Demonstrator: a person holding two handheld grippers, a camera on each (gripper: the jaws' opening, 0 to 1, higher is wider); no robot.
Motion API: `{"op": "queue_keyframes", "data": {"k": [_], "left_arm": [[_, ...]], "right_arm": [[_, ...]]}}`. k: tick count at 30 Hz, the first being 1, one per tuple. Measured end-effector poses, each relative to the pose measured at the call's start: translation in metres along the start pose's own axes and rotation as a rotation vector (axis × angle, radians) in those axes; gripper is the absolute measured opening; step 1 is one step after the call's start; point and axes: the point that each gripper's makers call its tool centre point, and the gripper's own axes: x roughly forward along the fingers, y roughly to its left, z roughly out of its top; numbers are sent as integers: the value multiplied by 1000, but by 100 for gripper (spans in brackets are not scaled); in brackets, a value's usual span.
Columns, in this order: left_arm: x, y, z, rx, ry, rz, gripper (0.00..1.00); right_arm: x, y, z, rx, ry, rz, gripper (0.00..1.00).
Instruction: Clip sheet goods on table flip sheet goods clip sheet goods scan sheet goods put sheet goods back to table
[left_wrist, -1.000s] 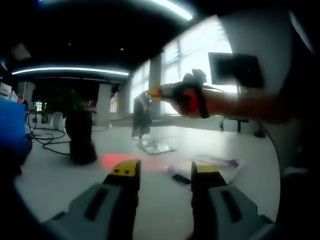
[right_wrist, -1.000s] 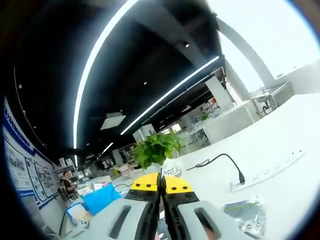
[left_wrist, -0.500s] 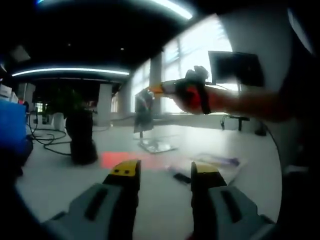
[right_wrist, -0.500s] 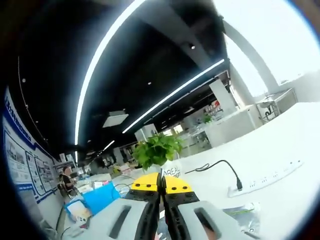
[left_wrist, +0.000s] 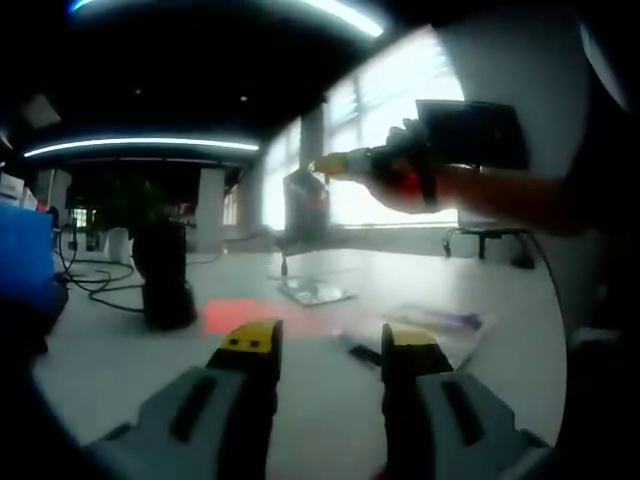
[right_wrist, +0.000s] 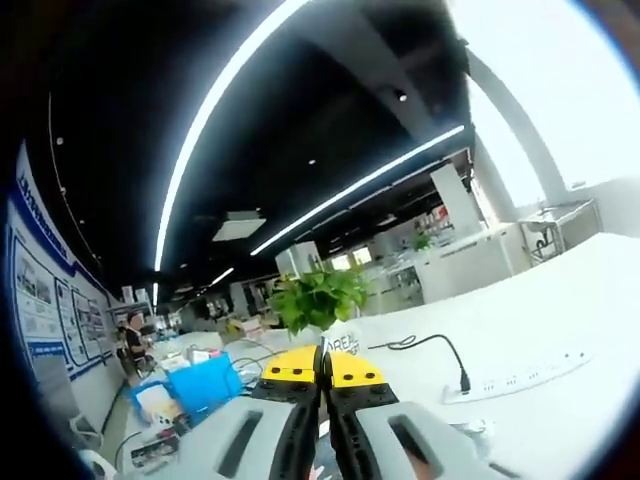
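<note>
- Two grippers: the left gripper (left_wrist: 318, 340) with its jaws apart, and the right gripper (right_wrist: 321, 368) with its jaws pressed together.
- One hand (left_wrist: 405, 178), up in the air in the left gripper view.
- One sheet (left_wrist: 305, 208) hanging from the far gripper that the hand holds.
- Two more flat bags lying on the tabletop (left_wrist: 120, 370): a shiny one (left_wrist: 313, 292) and a clear one (left_wrist: 432, 326).
- One red patch of light (left_wrist: 232, 317) on the tabletop.
- One dark pot (left_wrist: 165, 275).
- One green plant (right_wrist: 315, 298).
- One power strip (right_wrist: 515, 377) with one black cable (right_wrist: 425, 345).
- One blue box (right_wrist: 200, 385).
</note>
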Motion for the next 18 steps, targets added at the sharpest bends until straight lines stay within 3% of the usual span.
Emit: {"op": "queue_keyframes", "data": {"k": [6,18], "left_arm": [[-1,0,1,1,-3,4,33],[-1,-1,1,9,-2,0,33]], "right_arm": [[-9,8,5,-46,20,41,0],[-26,-11,5,-77,48,47,0]]}}
